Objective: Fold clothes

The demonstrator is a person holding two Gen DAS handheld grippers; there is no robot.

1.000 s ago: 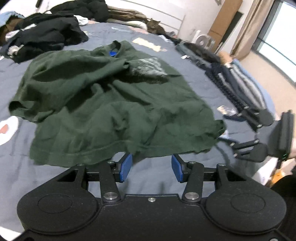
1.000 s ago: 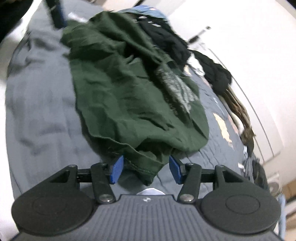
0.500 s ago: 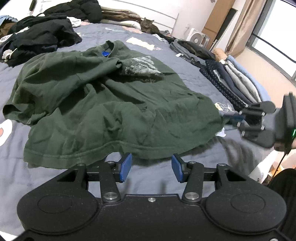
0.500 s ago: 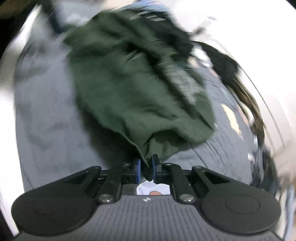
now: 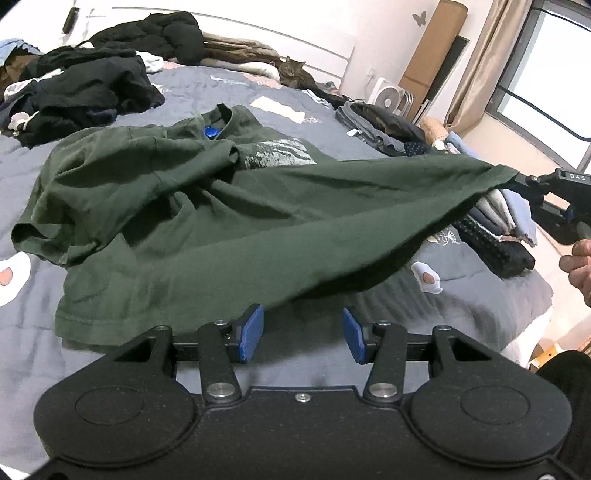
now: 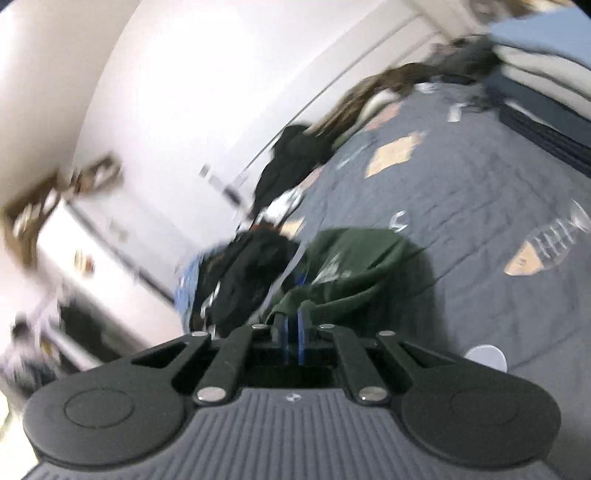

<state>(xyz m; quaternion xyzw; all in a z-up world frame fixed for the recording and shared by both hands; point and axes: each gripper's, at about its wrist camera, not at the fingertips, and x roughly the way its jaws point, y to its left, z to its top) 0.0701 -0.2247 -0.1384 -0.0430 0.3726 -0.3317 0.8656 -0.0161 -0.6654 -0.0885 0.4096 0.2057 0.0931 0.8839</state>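
Right gripper [image 6: 291,332] pinches the green T-shirt [image 5: 229,221] hem, lifting it; left gripper [image 5: 302,334] gapes empty.

You are facing a bed [image 5: 229,92] covered by a grey-blue quilt [image 5: 480,295] printed with fish motifs. A white headboard [image 5: 325,51] stands against the far white wall [image 5: 380,29]. A butterfly decal [image 5: 420,16] is fixed high on that wall. A tall brown cardboard panel [image 5: 430,55] leans in the corner, with a small white fan [image 5: 388,96] at its base. Beige curtains [image 5: 484,62] hang beside a bright window [image 5: 546,74] on your right. A tabby cat [image 5: 293,72] lies near the headboard. The right wrist view is blurred.
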